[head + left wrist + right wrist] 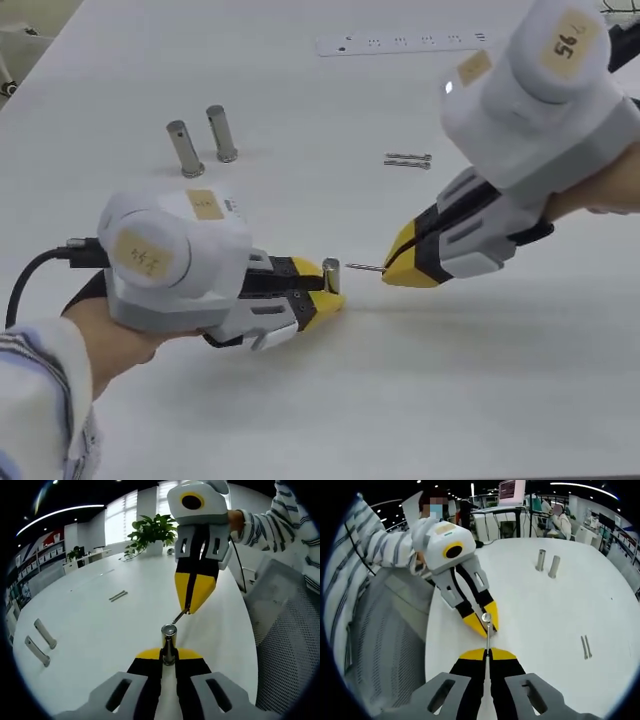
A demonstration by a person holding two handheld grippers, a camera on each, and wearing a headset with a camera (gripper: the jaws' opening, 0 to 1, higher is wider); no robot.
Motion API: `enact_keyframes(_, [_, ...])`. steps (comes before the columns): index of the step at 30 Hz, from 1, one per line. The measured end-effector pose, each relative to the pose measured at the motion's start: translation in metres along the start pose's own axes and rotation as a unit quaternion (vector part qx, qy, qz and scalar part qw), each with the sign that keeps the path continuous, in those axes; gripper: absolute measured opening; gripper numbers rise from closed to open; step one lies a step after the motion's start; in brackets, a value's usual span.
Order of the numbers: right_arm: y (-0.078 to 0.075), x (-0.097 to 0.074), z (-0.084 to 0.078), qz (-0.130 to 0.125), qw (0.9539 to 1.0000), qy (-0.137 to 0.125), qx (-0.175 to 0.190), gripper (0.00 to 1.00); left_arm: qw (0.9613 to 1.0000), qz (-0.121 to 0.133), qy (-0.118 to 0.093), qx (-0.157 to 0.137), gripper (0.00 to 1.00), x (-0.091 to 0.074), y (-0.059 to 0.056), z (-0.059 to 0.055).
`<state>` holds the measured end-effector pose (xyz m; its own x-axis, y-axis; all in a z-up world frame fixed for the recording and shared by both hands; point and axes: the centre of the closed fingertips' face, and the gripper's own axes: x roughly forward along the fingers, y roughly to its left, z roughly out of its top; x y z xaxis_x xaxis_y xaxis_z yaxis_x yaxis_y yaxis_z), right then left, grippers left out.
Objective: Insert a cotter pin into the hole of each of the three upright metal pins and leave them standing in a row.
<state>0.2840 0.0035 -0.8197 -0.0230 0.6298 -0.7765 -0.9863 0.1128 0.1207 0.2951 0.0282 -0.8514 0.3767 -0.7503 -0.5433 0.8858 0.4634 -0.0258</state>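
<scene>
metal pin point(331, 270) base hidden by left gripper point(325, 287), cotter pin point(365, 268) rear by right gripper point(395, 268) (contact unclear)

The white table point(300, 400) bears two upright metal pins point(184, 150), two loose cotter pins point(408, 157) and a power strip point(400, 43).

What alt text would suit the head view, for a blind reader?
Over a table, the left gripper grips a metal pin while the right gripper points a cotter pin at it. Behind, two more metal pins stand upright and two spare cotter pins lie flat.
</scene>
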Motion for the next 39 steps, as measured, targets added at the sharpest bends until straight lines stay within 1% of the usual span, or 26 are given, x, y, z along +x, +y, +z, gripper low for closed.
enact_keyframes(5, [0.0006, 0.0026, 0.0016, 0.002, 1.0000, 0.004, -0.004, 0.03, 1.0000, -0.001, -0.003, -0.002, 0.07, -0.0002, 0.0005, -0.0005])
enact_keyframes(8, [0.0001, 0.0033, 0.0015, 0.001, 0.9999, 0.008, -0.006, 0.03, 1.0000, -0.003, -0.003, 0.001, 0.07, -0.0001, 0.0003, -0.0005])
enact_keyframes(13, [0.0006, 0.0052, 0.0008, 0.006, 0.9998, 0.014, -0.010, 0.03, 1.0000, -0.006, -0.004, 0.001, 0.07, 0.0002, -0.0001, -0.0006])
enact_keyframes(17, [0.0001, 0.0060, 0.0038, 0.009, 0.9998, 0.014, -0.011, 0.03, 0.9999, -0.010, -0.004, 0.007, 0.07, 0.0004, -0.0009, -0.0002])
enact_keyframes(22, [-0.0004, 0.0074, 0.0056, 0.013, 0.9993, 0.027, -0.025, 0.03, 0.9998, -0.015, -0.004, 0.012, 0.07, 0.0008, -0.0012, 0.0000])
enact_keyframes(26, [0.0016, 0.0067, 0.0037, 0.016, 0.9987, 0.037, -0.032, 0.03, 0.9998, -0.018, -0.005, 0.012, 0.07, 0.0013, -0.0014, 0.0000])
enact_keyframes(28, [0.0000, 0.0076, 0.0036, 0.017, 0.9983, 0.041, -0.037, 0.03, 0.9997, -0.019, -0.005, 0.014, 0.07, 0.0017, -0.0014, 0.0001])
enact_keyframes(30, [-0.0003, 0.0076, 0.0049, 0.015, 0.9979, 0.040, -0.049, 0.03, 0.9997, -0.018, -0.005, 0.015, 0.07, 0.0020, -0.0010, 0.0002])
enact_keyframes(35, [0.0000, 0.0069, 0.0055, 0.020, 0.9970, 0.046, -0.059, 0.03, 0.9995, -0.022, -0.004, 0.020, 0.07, 0.0029, -0.0009, 0.0004])
enact_keyframes(39, [0.0000, 0.0091, 0.0077, 0.021, 0.9965, 0.045, -0.067, 0.03, 0.9995, -0.025, -0.004, 0.020, 0.07, 0.0034, -0.0008, 0.0008])
